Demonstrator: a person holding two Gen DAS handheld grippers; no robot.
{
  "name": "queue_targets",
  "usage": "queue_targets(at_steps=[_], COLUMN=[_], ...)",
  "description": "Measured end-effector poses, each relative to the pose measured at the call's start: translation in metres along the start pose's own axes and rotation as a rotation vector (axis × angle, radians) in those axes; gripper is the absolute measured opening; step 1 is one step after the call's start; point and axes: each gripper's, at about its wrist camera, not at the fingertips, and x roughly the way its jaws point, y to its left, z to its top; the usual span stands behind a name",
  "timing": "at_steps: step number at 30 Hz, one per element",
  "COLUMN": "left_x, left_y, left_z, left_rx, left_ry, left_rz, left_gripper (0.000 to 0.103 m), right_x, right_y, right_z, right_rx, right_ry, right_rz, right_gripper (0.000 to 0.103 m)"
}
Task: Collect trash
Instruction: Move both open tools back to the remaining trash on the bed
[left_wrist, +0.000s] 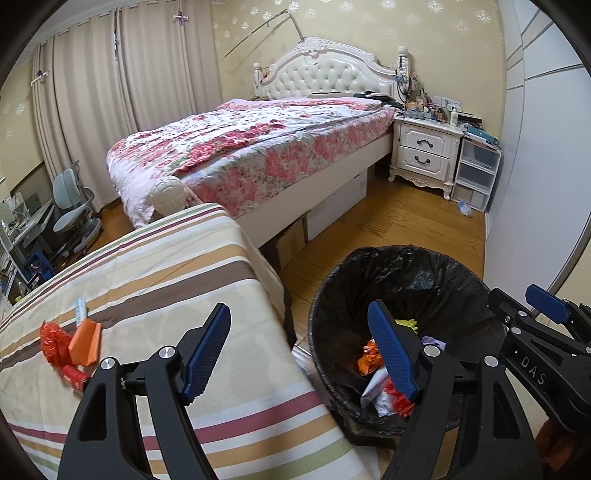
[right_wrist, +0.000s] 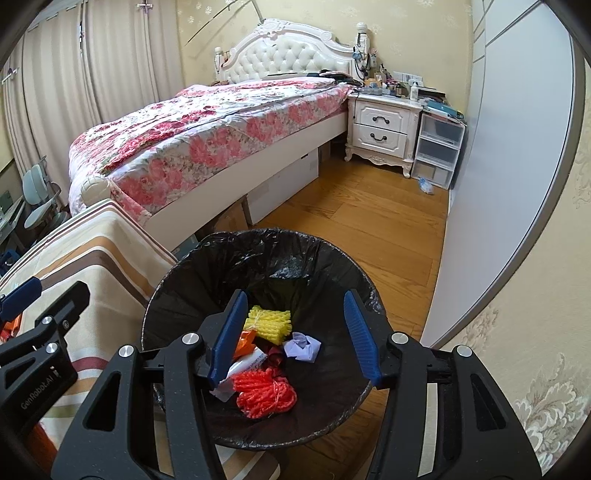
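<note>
Over the round bin lined with a black plastic bag (right_wrist: 258, 254), both tools hang with nothing in them. Right gripper (right_wrist: 295, 334) sits straight above the bin mouth, blue pads moderately apart, empty gap between them, so a drop looks just done. Left gripper (left_wrist: 301, 354) straddles the bin's near-left rim and the table edge, pads spread wide, also empty.

Inside the bin: a yellow ribbed foam net sleeve (right_wrist: 269, 324) toward the back, a lilac crumpled paper wad (right_wrist: 303, 346) to its right, a bright red-orange foam net bundle (right_wrist: 264, 393) at the front, an orange wrapper scrap (right_wrist: 245, 341) and a white printed wrapper (right_wrist: 246, 365) at the left.

Step in hand, by my reading: the release over the bin is finished, and fetching the next piece comes up. Trash remains left of the bin on the table with a striped beige, brown and red cloth (left_wrist: 184, 266): a folded orange paper piece (left_wrist: 85, 345), a crinkled red plastic wrapper (left_wrist: 53, 341) touching it, a small red tube-like wrapper (left_wrist: 74, 376) just below, and a thin pale strip (left_wrist: 80, 308) just above.

Next move probably falls to the left tool: swing away from the bin toward that cluster, lower with pads wide, close on one piece. The pieces are light, thin and bunched, so a pinch may drag neighbours or snag the cloth.
</note>
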Motion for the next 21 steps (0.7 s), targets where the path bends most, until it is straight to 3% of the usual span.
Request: queue_targets(at_steps=[9, 21], left_x=[-0.008, -0.021], left_y=[0.043, 0.105], left_z=[-0.016, -0.042], left_rx=[-0.068, -0.165], left_ry=[0.029, 0.073], left_rz=[0.067, 0.151], left_gripper=[0.075, 0.075], right_x=[-0.008, -0.015], right_y=[0.031, 0.101], right_z=[-0.011, -0.024], right_rx=[-0.037, -0.136], right_ry=[0.017, 0.043], right_rz=[0.055, 0.17], right_gripper=[0.054, 0.054])
